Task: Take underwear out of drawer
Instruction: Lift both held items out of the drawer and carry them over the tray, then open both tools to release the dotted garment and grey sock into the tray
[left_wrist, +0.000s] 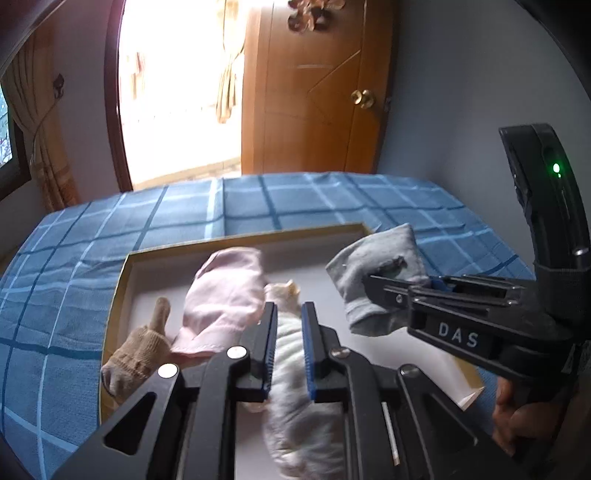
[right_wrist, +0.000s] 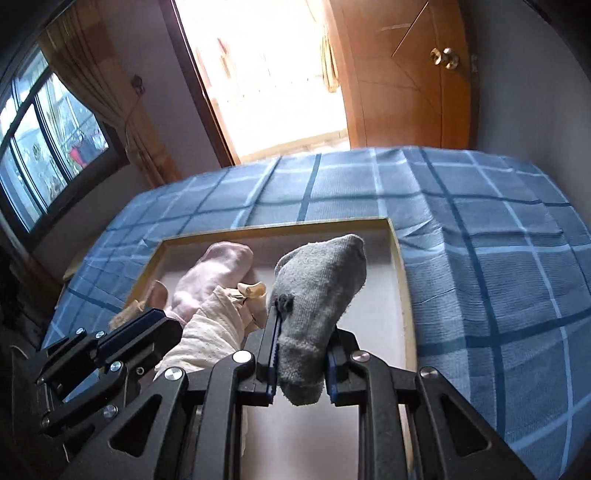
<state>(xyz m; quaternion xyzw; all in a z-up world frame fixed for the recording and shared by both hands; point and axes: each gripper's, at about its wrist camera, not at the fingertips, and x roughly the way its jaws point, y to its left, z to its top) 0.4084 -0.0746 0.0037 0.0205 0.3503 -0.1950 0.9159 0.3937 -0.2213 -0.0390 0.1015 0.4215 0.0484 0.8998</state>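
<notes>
Your right gripper (right_wrist: 301, 354) has its jaws clamped on a grey sock (right_wrist: 317, 295), which stands up between them with its toe pointing away from you; from the left wrist view the same grey sock (left_wrist: 373, 284) hangs lifted above the right side of the drawer (left_wrist: 122, 284), pinched in the right gripper (left_wrist: 384, 286). Your left gripper (left_wrist: 289, 350) has its jaws parted on either side of a cream-white garment (left_wrist: 291, 354) that lies in the drawer; the blue pads sit close along its sides, but I cannot tell whether they are pressing it. In the right wrist view that cream-white garment (right_wrist: 210, 332) runs under the left gripper (right_wrist: 155, 325).

Just to the left of it lies a pale pink garment (left_wrist: 225, 299), and further left a tan knitted glove (left_wrist: 140, 350) rests against the drawer's left wall. The drawer is a shallow tray with a white floor and a wooden rim, and it sits on a bed with a blue checked bedspread (left_wrist: 55, 277). Beyond the bed, a wooden door (left_wrist: 317, 88) with a brass knob stands beside a bright open doorway (left_wrist: 177, 92), and a curtain (left_wrist: 44, 147) hangs by the window at far left.
</notes>
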